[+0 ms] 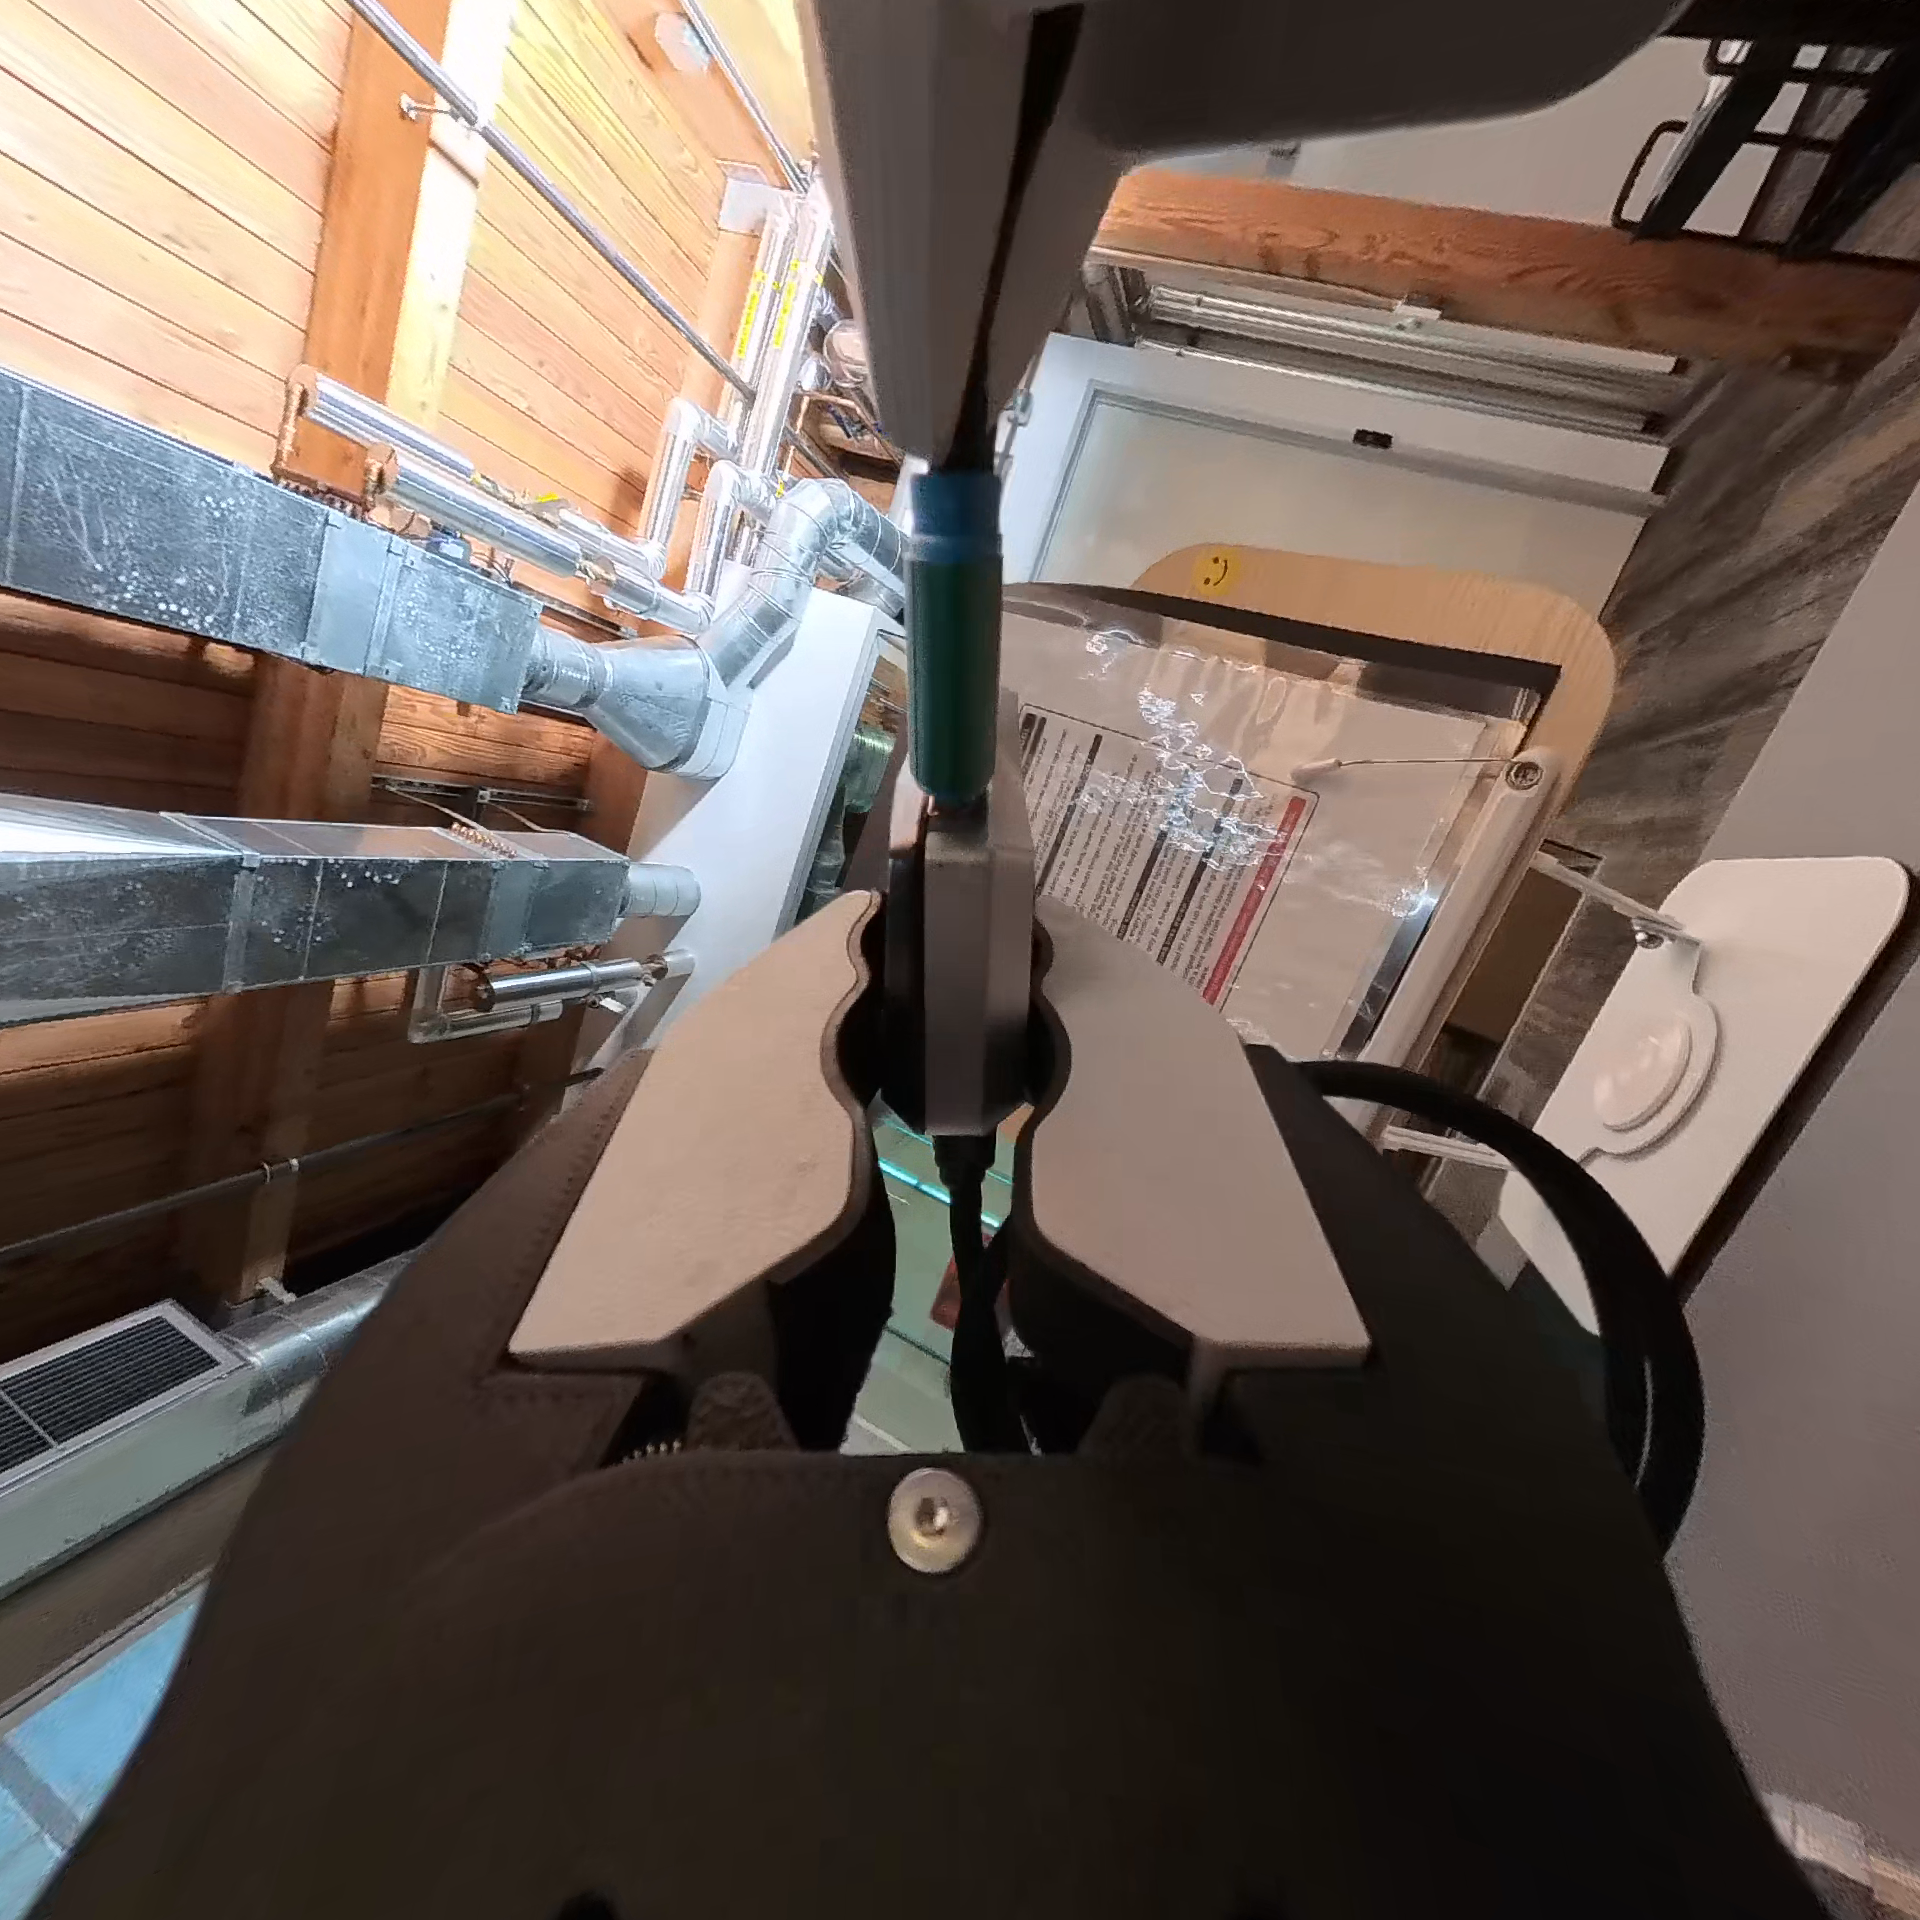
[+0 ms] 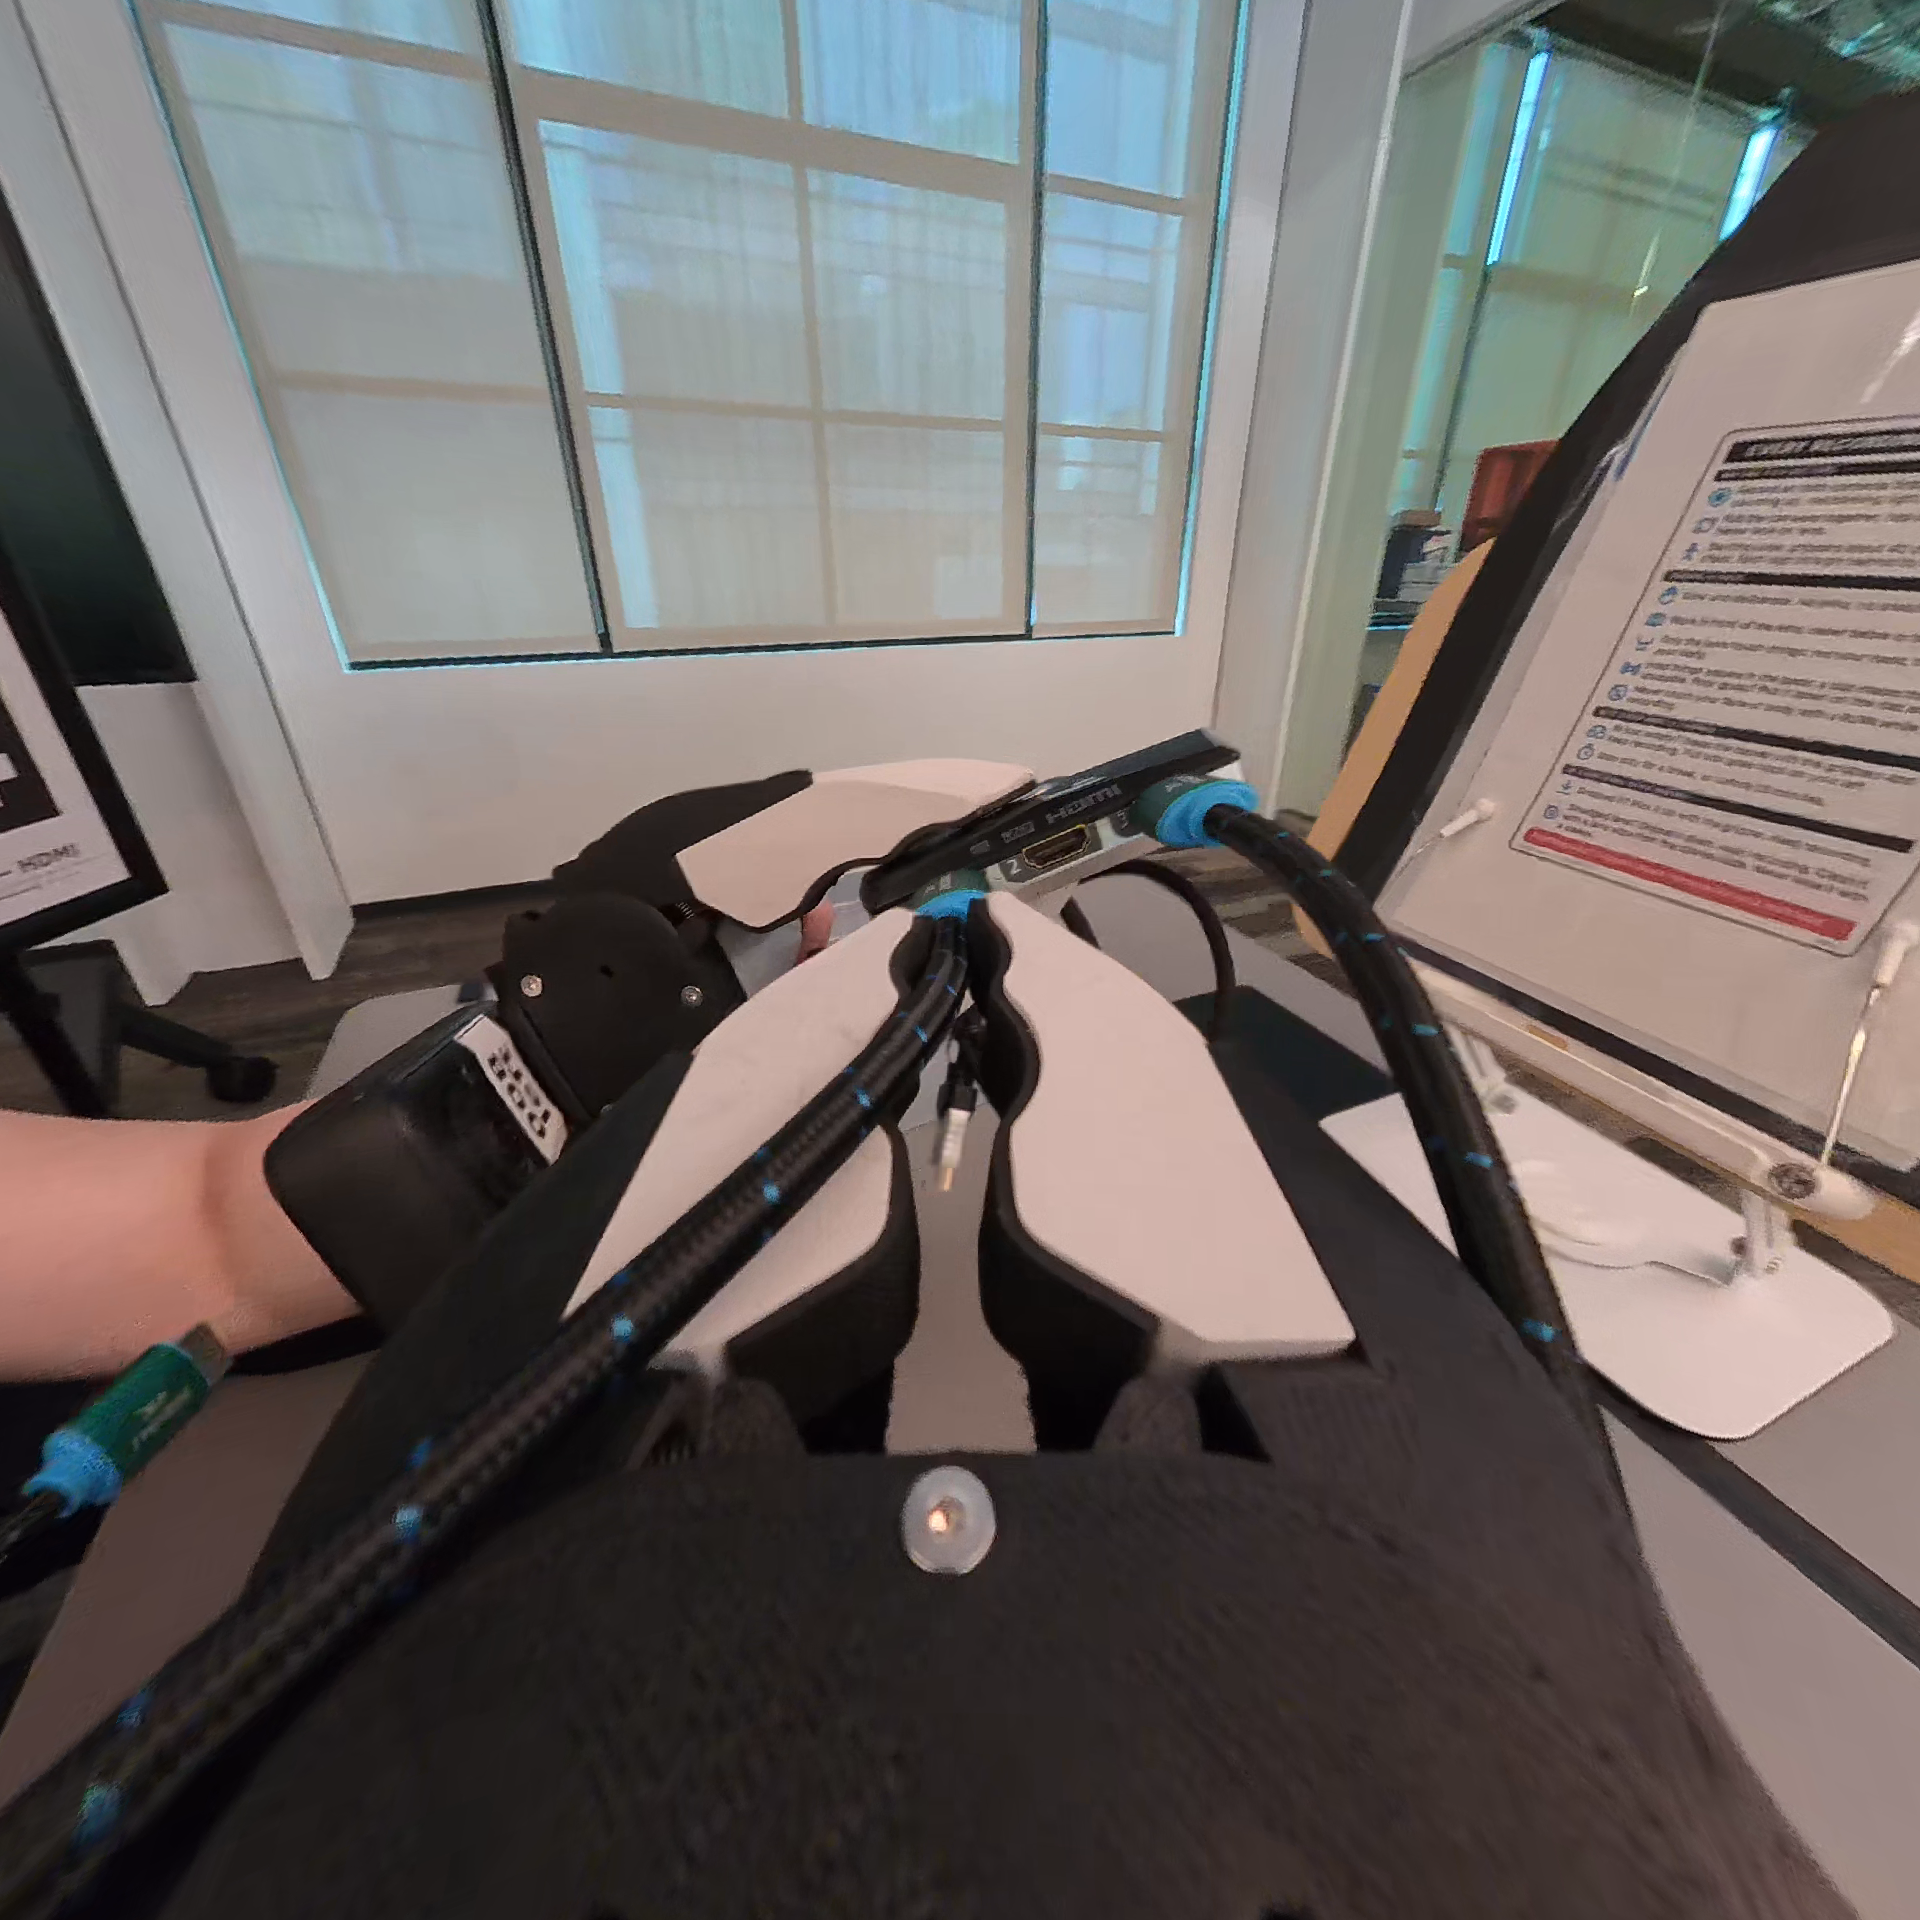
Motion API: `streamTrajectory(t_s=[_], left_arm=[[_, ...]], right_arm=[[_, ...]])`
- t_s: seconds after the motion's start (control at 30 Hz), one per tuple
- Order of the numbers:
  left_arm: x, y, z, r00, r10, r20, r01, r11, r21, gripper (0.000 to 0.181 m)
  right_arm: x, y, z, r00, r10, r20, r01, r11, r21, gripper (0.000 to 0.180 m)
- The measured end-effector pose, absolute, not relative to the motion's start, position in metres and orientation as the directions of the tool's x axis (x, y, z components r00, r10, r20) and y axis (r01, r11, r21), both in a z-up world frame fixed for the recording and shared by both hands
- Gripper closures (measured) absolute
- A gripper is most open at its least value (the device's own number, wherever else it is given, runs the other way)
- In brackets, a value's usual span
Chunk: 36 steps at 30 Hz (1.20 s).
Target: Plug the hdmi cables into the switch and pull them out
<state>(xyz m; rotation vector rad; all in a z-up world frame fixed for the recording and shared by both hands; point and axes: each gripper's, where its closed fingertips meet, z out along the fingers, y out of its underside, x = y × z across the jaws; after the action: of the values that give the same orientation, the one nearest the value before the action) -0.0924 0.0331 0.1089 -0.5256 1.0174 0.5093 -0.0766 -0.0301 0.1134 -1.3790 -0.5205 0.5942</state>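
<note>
My left gripper [image 1: 956, 940] is shut on the grey HDMI switch [image 1: 961, 997] and holds it edge-on in the air. A green HDMI plug with a blue collar [image 1: 951, 644] sits in the switch's far side. My right gripper [image 1: 961, 416] clamps the cable just behind it. In the right wrist view my right gripper [image 2: 961, 920] is shut on the black braided cable [image 2: 727, 1195] right behind that plug [image 2: 945, 896]. The switch [image 2: 1049, 821] has a second cable plugged in at its right [image 2: 1184, 808] and an empty middle port [image 2: 1060, 850]. The left gripper [image 2: 862, 868] holds its left end.
A third green HDMI plug [image 2: 145, 1403] hangs loose at lower left beside a person's forearm [image 2: 156, 1236]. A small loose connector [image 2: 951, 1132] dangles under the switch. An acrylic sign stand on a white base [image 2: 1714, 1340] is close on the right. A window wall is behind.
</note>
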Motion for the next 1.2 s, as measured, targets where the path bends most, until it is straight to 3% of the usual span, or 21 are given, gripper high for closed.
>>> streamTrajectory(t_s=[0.17, 0.83, 1.0, 1.2], left_arm=[[-0.091, 0.028, 0.107, 0.399, 0.179, -0.899, -0.654, 0.744, -0.141, 0.16], [-0.088, 0.041, 0.095, 0.366, 0.111, -0.924, -0.645, 0.746, -0.166, 0.16], [-0.099, 0.052, 0.1, 0.409, 0.006, -0.913, -0.603, 0.752, -0.265, 0.16], [-0.115, 0.066, 0.104, 0.413, -0.15, -0.898, -0.522, 0.769, -0.368, 0.159]], right_arm=[[-0.073, -0.034, 0.111, 0.709, 0.703, -0.06, -0.115, 0.032, -0.993, 0.172], [-0.077, -0.022, 0.106, 0.796, 0.601, 0.066, -0.006, 0.117, -0.993, 0.173], [-0.078, -0.036, 0.12, 0.824, 0.544, 0.16, 0.127, 0.098, -0.987, 0.16], [-0.082, -0.082, 0.145, 0.773, 0.575, 0.269, 0.261, 0.099, -0.96, 0.16]])
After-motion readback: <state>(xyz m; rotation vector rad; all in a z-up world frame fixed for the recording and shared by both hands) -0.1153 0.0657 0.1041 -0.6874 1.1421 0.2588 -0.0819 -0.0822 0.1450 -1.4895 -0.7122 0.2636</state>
